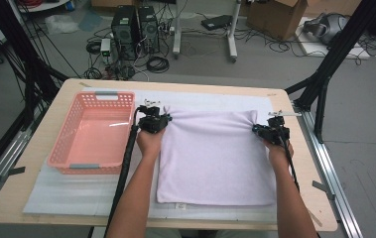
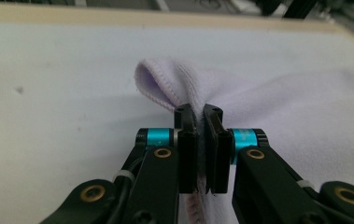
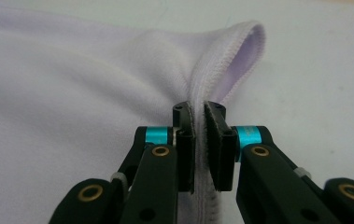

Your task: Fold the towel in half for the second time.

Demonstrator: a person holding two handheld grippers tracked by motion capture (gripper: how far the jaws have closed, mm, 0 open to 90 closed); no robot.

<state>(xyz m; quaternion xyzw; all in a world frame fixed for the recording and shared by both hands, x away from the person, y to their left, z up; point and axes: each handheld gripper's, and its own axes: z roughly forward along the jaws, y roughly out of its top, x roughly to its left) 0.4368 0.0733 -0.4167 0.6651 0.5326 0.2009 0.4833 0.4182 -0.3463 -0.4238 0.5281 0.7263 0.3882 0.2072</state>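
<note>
no writing reads clearly anywhere: a small white tag [image 1: 179, 205] sits at the near hem of the towel, but whatever is printed on it is too small to make out, and the bands of blue on the claws carry no legible mark. the pale lilac towel [image 1: 215, 158] lies flat on a white mat [image 1: 61, 191] spread over the wooden table [image 1: 17, 191], with its far edge toward twelve o'clock and its near hem toward six. the left claw [image 1: 161, 119] sits at the towel's far corner at about ten o'clock, the person's left hand [image 1: 150, 141] wrapped behind it and the forearm running straight back toward six, a black cable trailing along it. in the left gripper view its two black jaws stand pressed together on the stitched hem, the cloth bunched into a small raised fold [image 2: 163, 84] just beyond the tips. the right claw [image 1: 261, 130] is at the far corner at about two o'clock, the right hand [image 1: 277, 148] behind it and angled inward toward the cloth. in the right gripper view its jaws pinch the hem the same way, a curl of cloth [image 3: 240, 51] standing up past them. a pink plastic basket [image 1: 64, 144] rests at nine o'clock, just beside the left claw and apart from the towel.
</note>
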